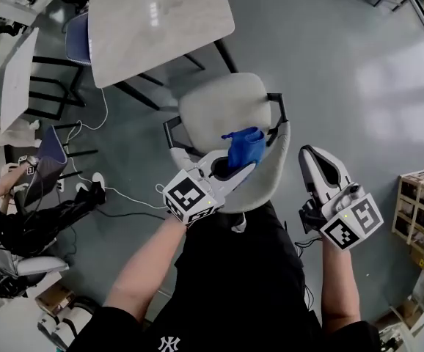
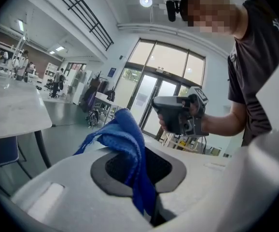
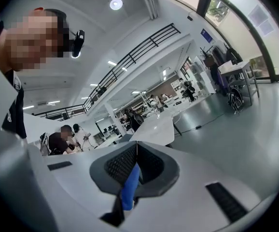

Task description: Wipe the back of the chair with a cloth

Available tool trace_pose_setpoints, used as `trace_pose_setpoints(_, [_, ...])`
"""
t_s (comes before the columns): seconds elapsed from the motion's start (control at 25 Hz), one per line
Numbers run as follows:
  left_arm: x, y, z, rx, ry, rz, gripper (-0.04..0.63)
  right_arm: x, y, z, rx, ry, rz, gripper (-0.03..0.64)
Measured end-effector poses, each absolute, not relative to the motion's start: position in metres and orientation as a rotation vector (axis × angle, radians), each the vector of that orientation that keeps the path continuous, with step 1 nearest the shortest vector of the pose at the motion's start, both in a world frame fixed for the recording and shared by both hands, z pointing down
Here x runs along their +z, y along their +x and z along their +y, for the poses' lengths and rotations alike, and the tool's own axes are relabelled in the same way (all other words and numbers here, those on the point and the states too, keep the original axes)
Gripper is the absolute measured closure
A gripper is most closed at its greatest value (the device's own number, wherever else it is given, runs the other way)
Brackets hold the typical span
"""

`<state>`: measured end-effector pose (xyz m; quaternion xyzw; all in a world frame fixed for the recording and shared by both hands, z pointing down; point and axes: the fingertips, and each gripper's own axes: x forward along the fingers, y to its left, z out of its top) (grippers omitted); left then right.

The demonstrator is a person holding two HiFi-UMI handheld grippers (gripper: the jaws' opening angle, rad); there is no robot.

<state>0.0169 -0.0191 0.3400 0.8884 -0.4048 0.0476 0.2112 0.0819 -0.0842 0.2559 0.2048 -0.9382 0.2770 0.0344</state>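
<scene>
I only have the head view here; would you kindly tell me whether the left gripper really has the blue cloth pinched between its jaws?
Observer: Yes. In the left gripper view the cloth runs down into the left gripper, whose jaws are shut on it, and its loose end stands up above them.
Operator: Thank you. How do the jaws of the right gripper stand?
Observer: In the right gripper view they are together, with a thin blue sliver caught in the seam. I cannot tell what it is.
</scene>
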Motion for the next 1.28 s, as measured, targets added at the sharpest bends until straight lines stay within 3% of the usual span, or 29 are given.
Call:
trace_pose_setpoints(0.52, [0.565, 0.035, -0.072, 0.429, 2.402, -0.830, 0.541, 0.382, 0.084, -0.112, 0.962, 0.919, -2.710, 0.603])
trace_pose_setpoints(0.72, [0.654, 0.055, -0.075, 0.418, 2.239, -0.718, 0.541, 0.430, 0.095, -0.096, 1.023, 1.089, -2.638, 0.603])
trace_pose_setpoints(1.12, [0.708, 0.089, -0.076, 0.387, 2.181, -0.628, 0.541, 0.464, 0.114, -0.089, 0.979, 1.292, -2.548, 0.603])
trace_pose_setpoints(1.28, [0.693, 0.107, -0.074, 0.321, 2.167, -0.565, 0.541, 0.465, 0.119, -0.080, 0.990, 1.315, -2.522, 0.603])
